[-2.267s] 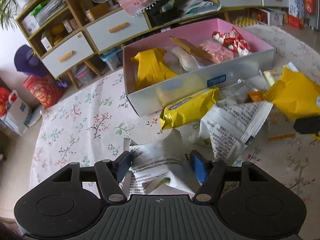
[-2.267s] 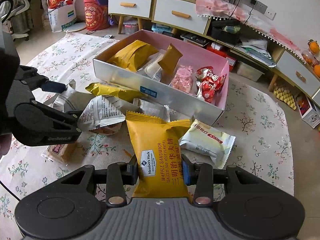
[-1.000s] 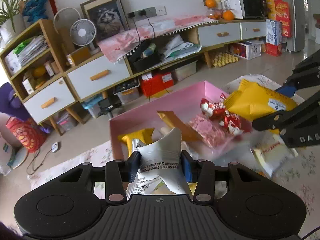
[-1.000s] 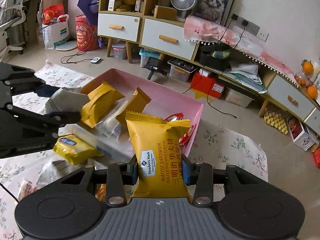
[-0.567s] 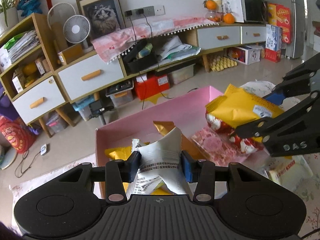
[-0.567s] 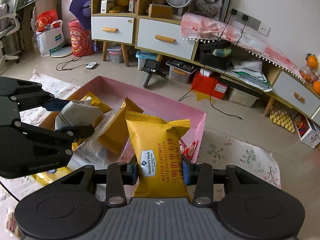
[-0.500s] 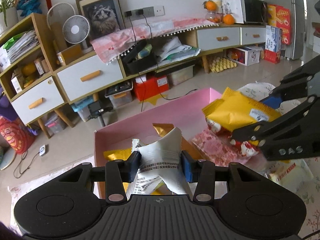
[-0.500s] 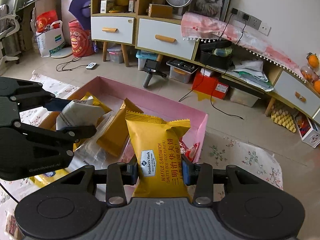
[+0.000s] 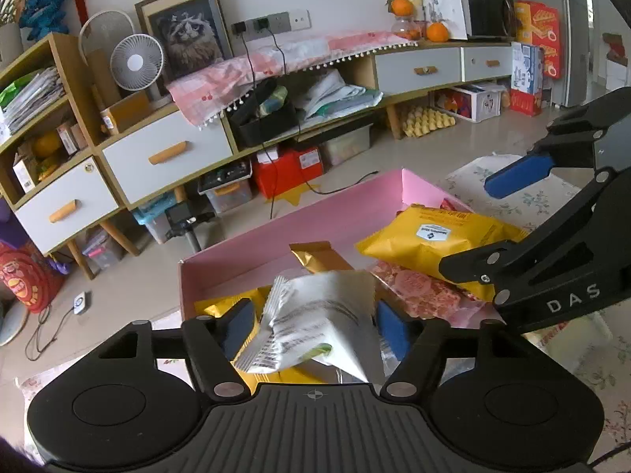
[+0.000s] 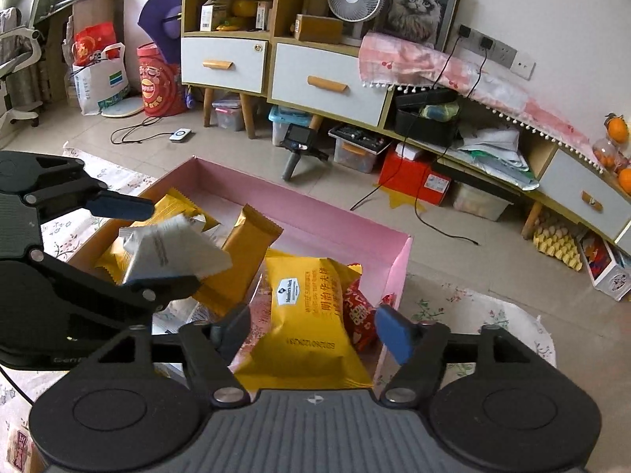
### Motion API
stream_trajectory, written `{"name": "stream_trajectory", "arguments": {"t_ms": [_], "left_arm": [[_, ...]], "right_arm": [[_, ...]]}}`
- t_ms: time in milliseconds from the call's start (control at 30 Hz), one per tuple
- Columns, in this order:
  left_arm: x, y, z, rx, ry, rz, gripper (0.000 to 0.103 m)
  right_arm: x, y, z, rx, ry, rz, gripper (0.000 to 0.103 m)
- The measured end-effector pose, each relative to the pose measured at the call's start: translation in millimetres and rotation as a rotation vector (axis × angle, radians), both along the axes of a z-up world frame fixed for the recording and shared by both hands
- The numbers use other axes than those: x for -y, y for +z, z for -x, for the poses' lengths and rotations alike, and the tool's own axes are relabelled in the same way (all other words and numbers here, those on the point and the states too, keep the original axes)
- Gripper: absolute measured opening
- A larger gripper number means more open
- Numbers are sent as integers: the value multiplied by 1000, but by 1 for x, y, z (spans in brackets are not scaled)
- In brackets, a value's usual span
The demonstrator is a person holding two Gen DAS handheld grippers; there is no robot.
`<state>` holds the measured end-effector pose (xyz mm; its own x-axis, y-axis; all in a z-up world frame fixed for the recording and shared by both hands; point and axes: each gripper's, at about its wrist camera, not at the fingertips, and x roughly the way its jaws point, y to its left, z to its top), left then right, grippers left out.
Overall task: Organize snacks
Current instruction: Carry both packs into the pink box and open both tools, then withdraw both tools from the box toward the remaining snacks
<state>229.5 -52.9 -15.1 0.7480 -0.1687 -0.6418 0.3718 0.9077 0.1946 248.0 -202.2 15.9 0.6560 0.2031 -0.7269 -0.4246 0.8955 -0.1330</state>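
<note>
Only in the right wrist view are the red candies (image 10: 359, 317) seen, beside the yellow packet (image 10: 305, 315) lying in the pink box (image 10: 315, 216), long axis running near to far. Both the left claw (image 9: 311, 325) and right claw (image 10: 311, 331) are spread apart; the white packet (image 9: 315, 321) is loose between the left one's fingers.

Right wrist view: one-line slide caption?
Open right tool above the yellow waffle sandwich pack lying in the pink box; left tool open around a white packet.
</note>
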Motion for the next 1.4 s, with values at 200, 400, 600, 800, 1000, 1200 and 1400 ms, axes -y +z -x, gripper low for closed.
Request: {"name": "stream_trajectory", "arguments": {"t_ms": [200,400,600,800,1000,1200,1400], "left_arm": [[-7,14,15,-1,18,22,81],[-14,25,42,-2,34,37,88],[-24,31,70,-27,57,50,90],[-30,35,102,-40,66,55,93],[-35,32,132,-68,63,62,95],[-44,24,159,-76,78,65,95],[-46,7,179,-80,107,42,95]], "right_arm": [[5,13,8,14,-16,-5,67],[7,26,29,36,-22,-6,75],[6,32,57,43,-7,3,79],[3,36,85,43,5,-15,82],[2,33,113,46,9,-23,84],[3,28,137,47,17,-32,85],[0,4,163,57,94,-9,87]]}}
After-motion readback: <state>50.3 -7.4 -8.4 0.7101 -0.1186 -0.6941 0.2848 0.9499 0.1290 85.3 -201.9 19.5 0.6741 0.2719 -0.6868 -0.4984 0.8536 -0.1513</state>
